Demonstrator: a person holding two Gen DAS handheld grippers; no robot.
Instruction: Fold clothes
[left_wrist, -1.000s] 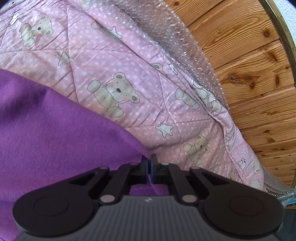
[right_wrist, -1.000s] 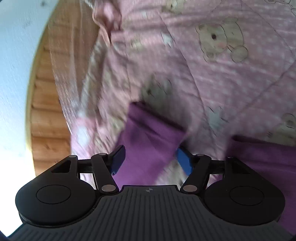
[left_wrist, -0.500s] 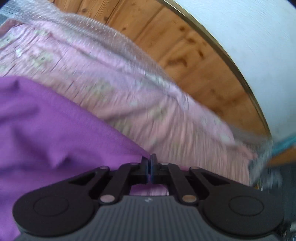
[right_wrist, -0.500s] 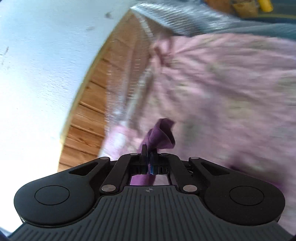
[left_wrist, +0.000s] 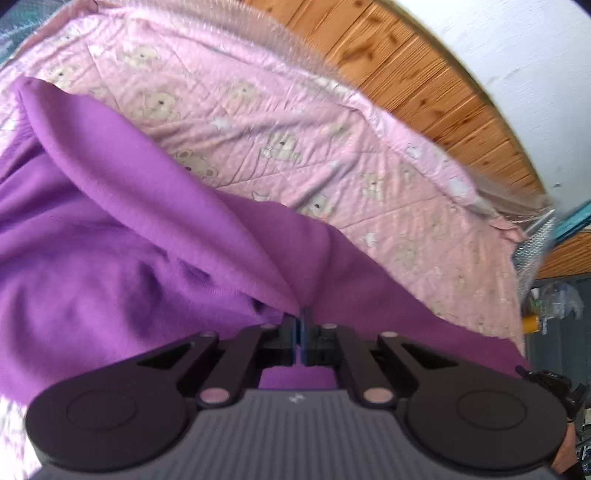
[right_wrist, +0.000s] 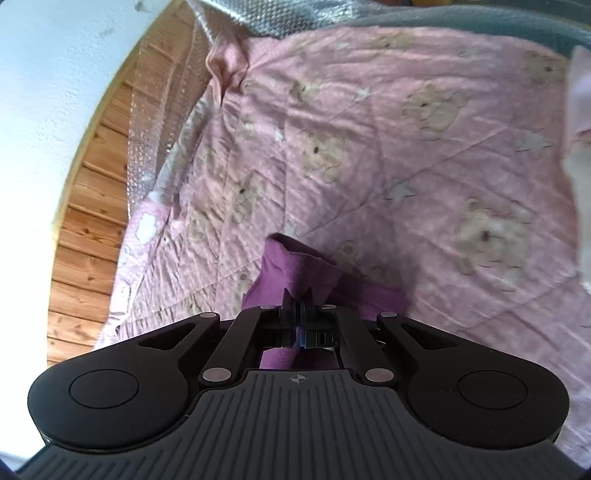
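A plain purple garment (left_wrist: 110, 258) fills the lower left of the left wrist frame, rumpled and lifted into a long rounded fold that runs from the upper left down to the centre. In the right wrist frame, a narrow cuffed end of the same purple fabric (right_wrist: 295, 269) stands bunched at lower centre.

The purple garment (left_wrist: 110, 266) runs off the left edge and under the left gripper (left_wrist: 300, 328). In the right view its rest is hidden behind the right gripper (right_wrist: 298, 317). A blurred pale cloth (right_wrist: 580, 110) is cut by the right edge.
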